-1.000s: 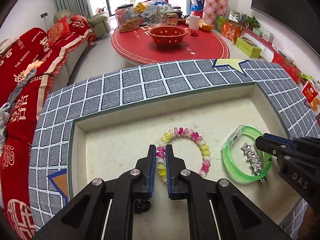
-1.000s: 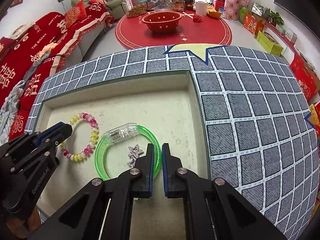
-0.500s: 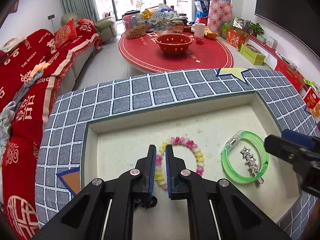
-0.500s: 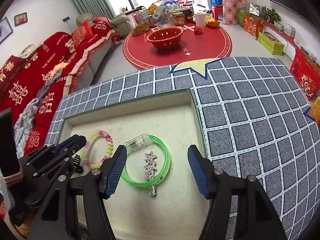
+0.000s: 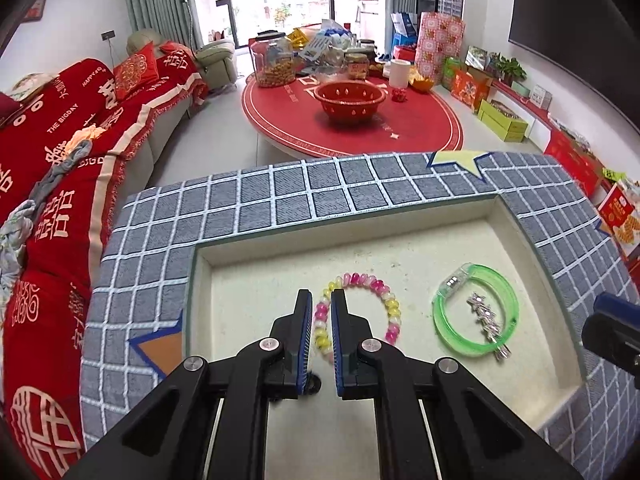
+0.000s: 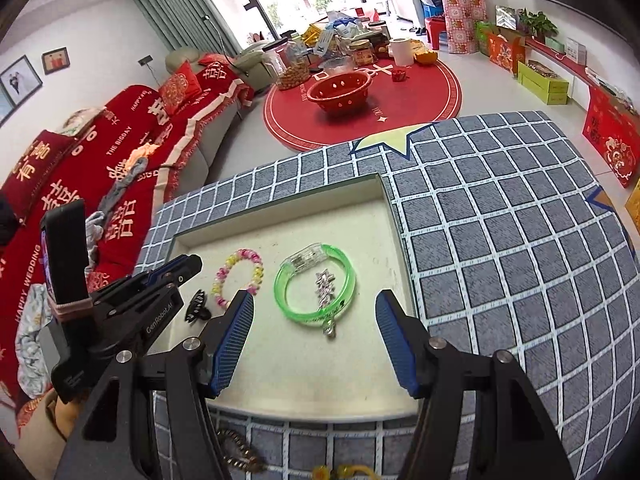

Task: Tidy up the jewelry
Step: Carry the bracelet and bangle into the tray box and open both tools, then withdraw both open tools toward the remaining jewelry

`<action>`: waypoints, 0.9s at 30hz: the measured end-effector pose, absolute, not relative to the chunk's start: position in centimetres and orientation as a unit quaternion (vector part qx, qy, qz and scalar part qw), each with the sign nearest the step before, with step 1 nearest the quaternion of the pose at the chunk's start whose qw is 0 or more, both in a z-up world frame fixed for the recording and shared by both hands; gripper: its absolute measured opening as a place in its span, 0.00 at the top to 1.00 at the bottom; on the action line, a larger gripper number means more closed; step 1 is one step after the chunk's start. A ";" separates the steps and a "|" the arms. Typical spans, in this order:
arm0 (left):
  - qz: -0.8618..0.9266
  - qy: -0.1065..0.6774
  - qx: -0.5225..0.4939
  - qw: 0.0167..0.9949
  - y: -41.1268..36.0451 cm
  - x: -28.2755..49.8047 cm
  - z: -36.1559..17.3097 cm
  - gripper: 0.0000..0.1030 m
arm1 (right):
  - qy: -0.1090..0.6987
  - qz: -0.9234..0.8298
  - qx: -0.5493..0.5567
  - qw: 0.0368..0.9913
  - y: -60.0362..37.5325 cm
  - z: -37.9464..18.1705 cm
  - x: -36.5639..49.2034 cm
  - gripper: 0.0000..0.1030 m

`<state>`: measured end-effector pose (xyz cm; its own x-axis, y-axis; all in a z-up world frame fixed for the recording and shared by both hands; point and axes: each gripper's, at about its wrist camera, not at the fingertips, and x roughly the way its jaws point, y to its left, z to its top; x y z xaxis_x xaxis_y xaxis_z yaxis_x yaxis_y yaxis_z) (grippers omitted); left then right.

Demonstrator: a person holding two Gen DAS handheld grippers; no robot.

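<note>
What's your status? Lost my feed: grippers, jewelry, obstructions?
Left gripper shut, empty. Right gripper jaws just opened, nothing between them. Green bangle, star clip, beaded bracelet lie in tray. Nothing blocking.

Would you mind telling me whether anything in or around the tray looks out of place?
Mostly tidy: the beaded bracelet, green bangle and small black claw clip lie flat in the tray. The star hair clip sits askew across the bangle's rim, and some beads lie outside the tray on its near side.
</note>
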<state>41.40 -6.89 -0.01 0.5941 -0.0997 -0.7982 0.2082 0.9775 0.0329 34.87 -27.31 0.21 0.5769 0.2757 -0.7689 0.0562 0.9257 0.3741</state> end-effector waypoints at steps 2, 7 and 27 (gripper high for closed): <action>-0.089 0.436 0.053 0.894 -6.2 40.1 0.7 0.70 | 0.450 0.063 0.180 0.872 -27.2 0.8 33.7 0.22; -0.068 0.397 0.048 0.914 -4.6 36.7 2.2 0.00 | 0.439 0.071 0.183 0.877 -27.2 2.1 30.8 0.22; -0.109 0.404 0.025 0.908 0.1 23.0 1.3 0.00 | 0.418 0.066 0.161 0.892 -26.4 4.0 19.6 0.00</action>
<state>23.04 0.10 1.29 0.6488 -0.1784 -0.7397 0.2186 0.9748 -0.0433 19.61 -26.45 4.01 0.6421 0.2525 -0.7238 0.0169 0.9393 0.3426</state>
